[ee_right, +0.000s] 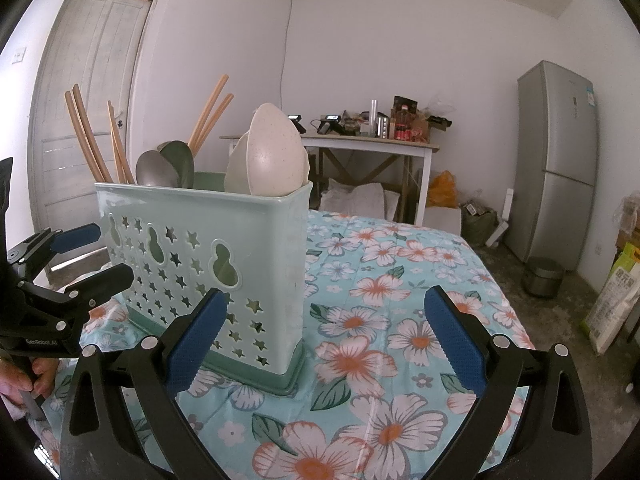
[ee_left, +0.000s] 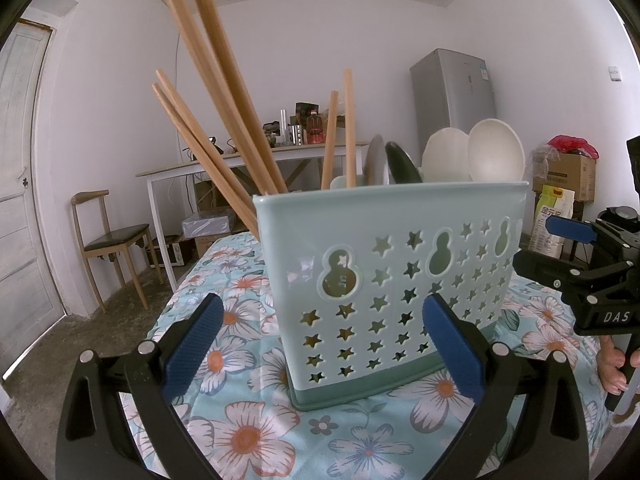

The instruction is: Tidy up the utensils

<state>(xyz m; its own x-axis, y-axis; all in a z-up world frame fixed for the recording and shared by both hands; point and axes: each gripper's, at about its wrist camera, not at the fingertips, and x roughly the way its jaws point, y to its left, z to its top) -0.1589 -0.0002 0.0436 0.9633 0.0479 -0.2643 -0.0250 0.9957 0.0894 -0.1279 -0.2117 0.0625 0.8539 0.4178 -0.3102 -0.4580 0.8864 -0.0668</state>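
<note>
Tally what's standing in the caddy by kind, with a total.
Wooden chopsticks: 6
Cream spoons: 2
Grey metal spoon: 1
Dark green spoon: 1
Total: 10, all upright in the mint caddy. Anything hidden lower inside cannot be told.

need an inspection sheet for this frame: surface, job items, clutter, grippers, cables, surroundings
Surface: table under a floral tablecloth, bare apart from the holder.
Job's things: mint utensil holder upright on the cloth; wooden chopsticks leaning at its one end, dark and grey spoons in the middle, cream spoons at the other end.
Clutter: nothing seen on the cloth.
Grippers: left gripper open, holder in front of it, no contact seen; right gripper open, empty.
Cables: a thin wire down the wall corner.
Surroundings: fridge, white side table with bottles and boxes, chair, door.
</note>
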